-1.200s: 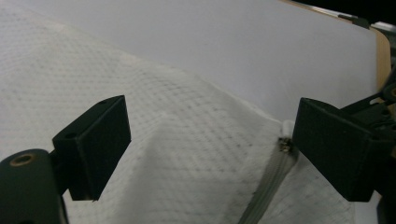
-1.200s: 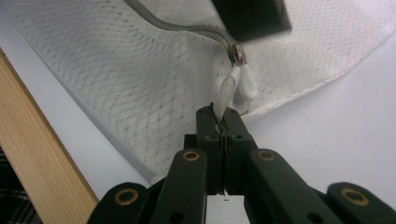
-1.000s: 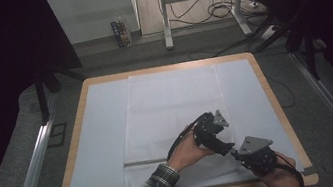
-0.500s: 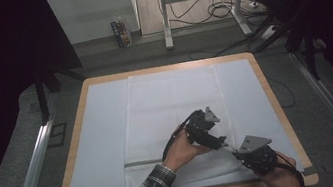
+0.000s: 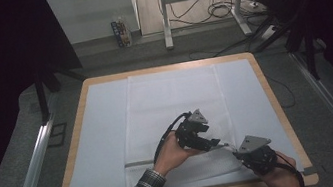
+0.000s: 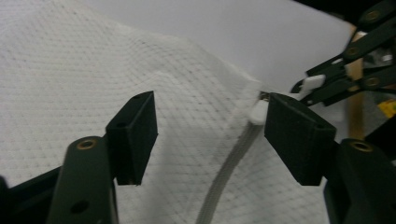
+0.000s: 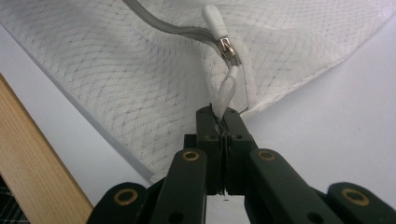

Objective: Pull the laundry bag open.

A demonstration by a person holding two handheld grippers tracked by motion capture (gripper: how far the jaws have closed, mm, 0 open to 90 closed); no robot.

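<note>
High view: white mesh bag [image 5: 173, 117] lying flat along the middle of the white-covered tabletop [image 5: 97, 150], wooden edge all round; left claw [image 5: 213, 143] over the bag's near right part, held by a hand in a plaid sleeve; right claw [image 5: 238, 152] just beside it at the bag's near right corner, the two claws close together. Left gripper view: left claw [image 6: 210, 140] with jaws spread wide, holding nothing, low over the mesh bag [image 6: 70, 70]; padded zipper seam [image 6: 229, 172] running up between the jaws to the white zipper slider [image 6: 258, 112], which sits just beside the right-hand jaw. Right gripper view: right claw [image 7: 223, 123] clamped tight on the translucent pull loop [image 7: 226, 95] that hangs from the zipper slider [image 7: 219, 32]; grey zipper seam [image 7: 159, 23] running off across the mesh bag [image 7: 116, 84]; wooden tabletop edge [image 7: 32, 163] at lower left
</note>
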